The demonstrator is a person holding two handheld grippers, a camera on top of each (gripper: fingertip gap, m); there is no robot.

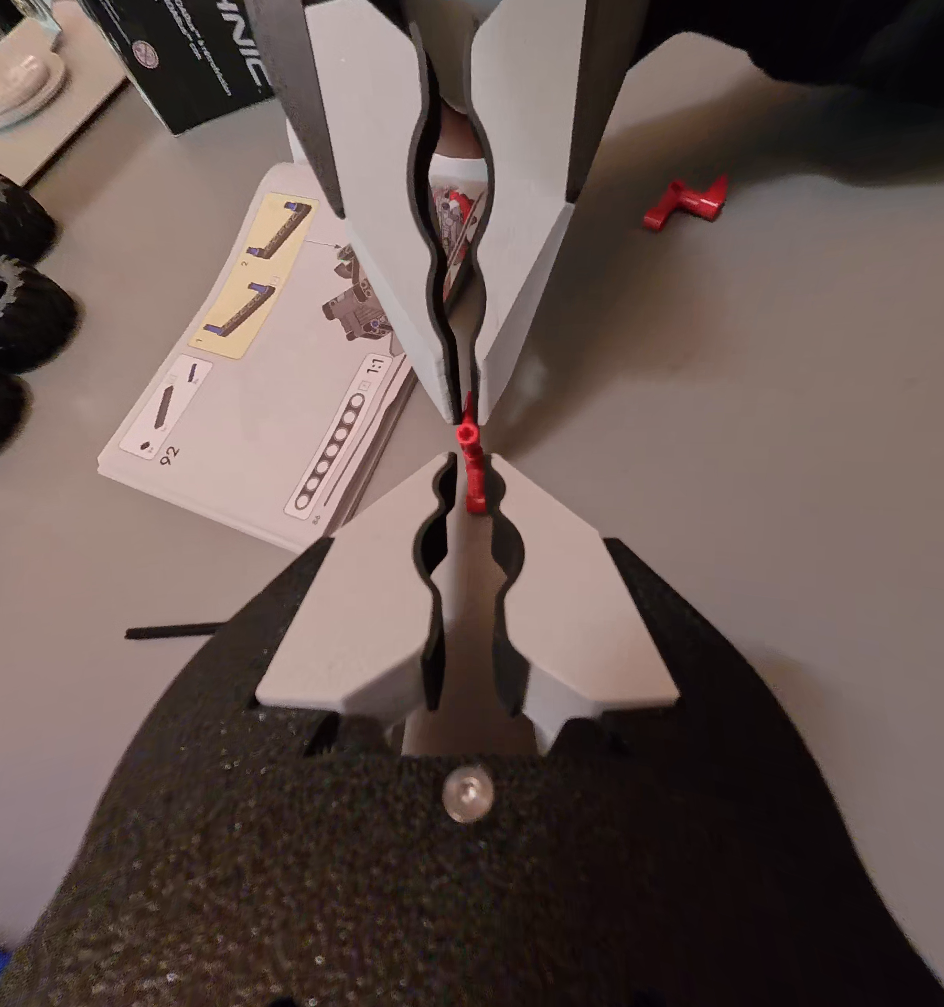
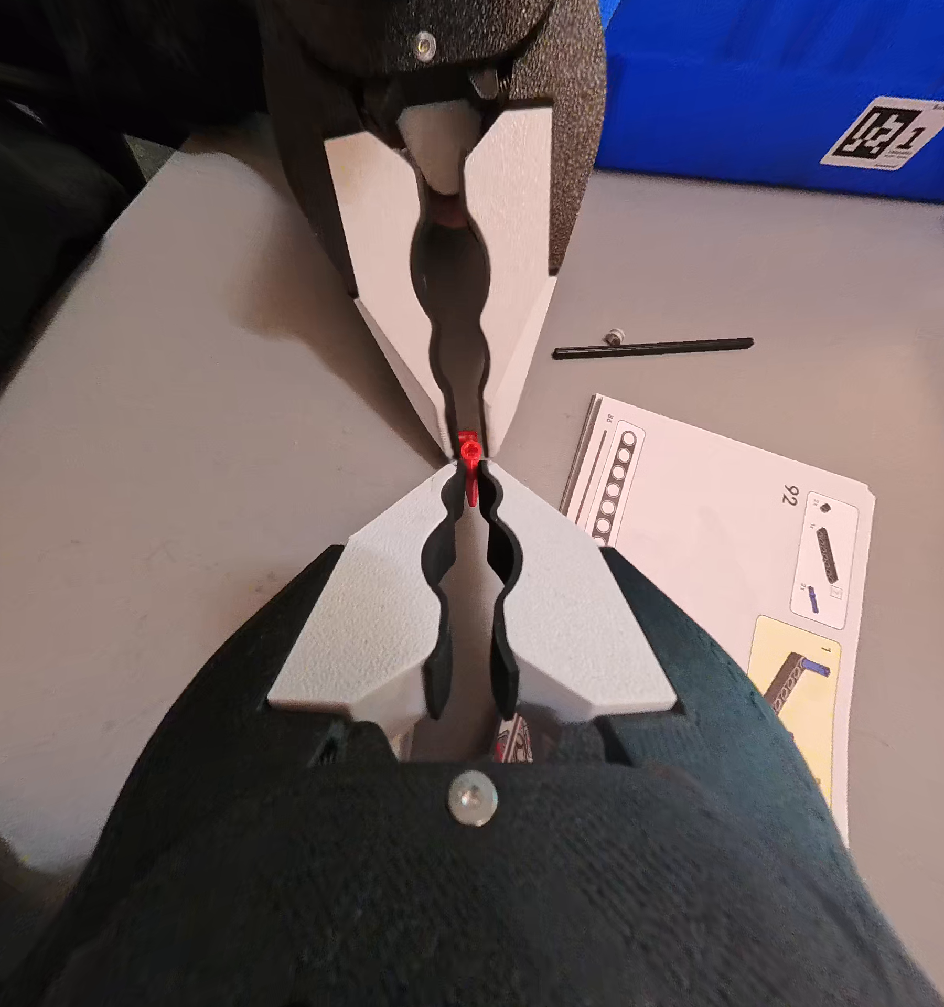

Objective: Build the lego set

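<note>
Your left gripper [image 1: 471, 468] and right gripper [image 2: 469, 471] meet tip to tip, fingers pinched narrow on 1 small red piece [image 1: 472, 463]; the manual [image 2: 731, 545] lies at 3 o'clock.

2 tools [image 1: 470, 463] [image 2: 469, 468], tip to tip. 2 red pcs: 1 [image 1: 473, 463] betw. tips, 1 [image 1: 686, 204] at 2 o'clock. 3 tyres [image 1: 15, 313] at 9. 1 booklet [image 1: 252, 392], 1 black axle [image 2: 652, 347], 1 box [image 1: 186, 60] at 11, 1 blue bin [image 2: 758, 82].

Dim, warm indoor light, soft shadows on the flat grey tabletop [image 1: 731, 490], wide-angle edge warping, blurred corners.
</note>
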